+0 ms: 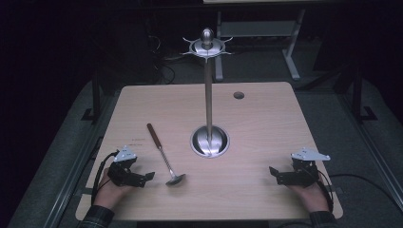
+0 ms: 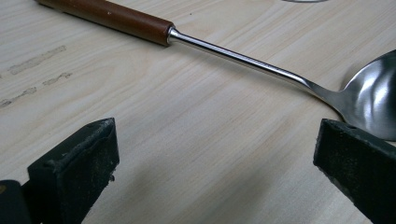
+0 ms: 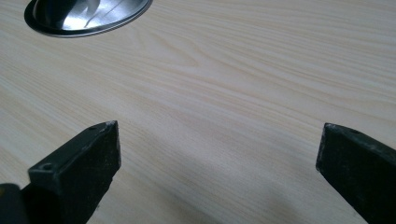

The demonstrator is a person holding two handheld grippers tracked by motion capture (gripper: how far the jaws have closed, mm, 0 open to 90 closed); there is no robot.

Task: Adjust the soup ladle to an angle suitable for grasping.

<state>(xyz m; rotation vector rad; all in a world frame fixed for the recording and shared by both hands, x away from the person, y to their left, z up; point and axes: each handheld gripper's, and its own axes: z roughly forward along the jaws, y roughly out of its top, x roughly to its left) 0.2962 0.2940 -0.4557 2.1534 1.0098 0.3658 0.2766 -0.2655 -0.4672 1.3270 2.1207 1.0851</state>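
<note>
At desk centre stands a tall steel utensil stand [image 1: 208, 95], round base [image 1: 209, 141] flat on the wood, hooks at its crown [image 1: 207, 47] all bare. Ladle [image 1: 163, 154] lies flat on the desk at approx 8 o'clock from that base, well apart from it; brown wood handle [image 1: 152, 133] points toward 11 o'clock, bowl [image 1: 176, 179] toward 5 o'clock, nearest the person. Left tongs [image 1: 148, 176] sit low at approx 7 o'clock of the desk, spread wide, holding nothing; tips just beside the ladle bowl but not touching. In the left gripper view the shaft [image 2: 238, 58] runs across ahead of the spread jaws, bowl [image 2: 373, 95] near the right-hand jaw. Right tongs [image 1: 272, 170] at approx 5 o'clock, also spread, empty, w/ bare desk [image 3: 233, 93] between the jaws and the stand base [image 3: 88, 16] off at upper left in the right gripper view. Judgement: work looks barely begun, nothing gripped, nothing hung. Prob. left to do: close on the ladle, lift it, carry it to the stand, hook it at the top. Whether the handle end has a hanging hole, can't tell.
</note>
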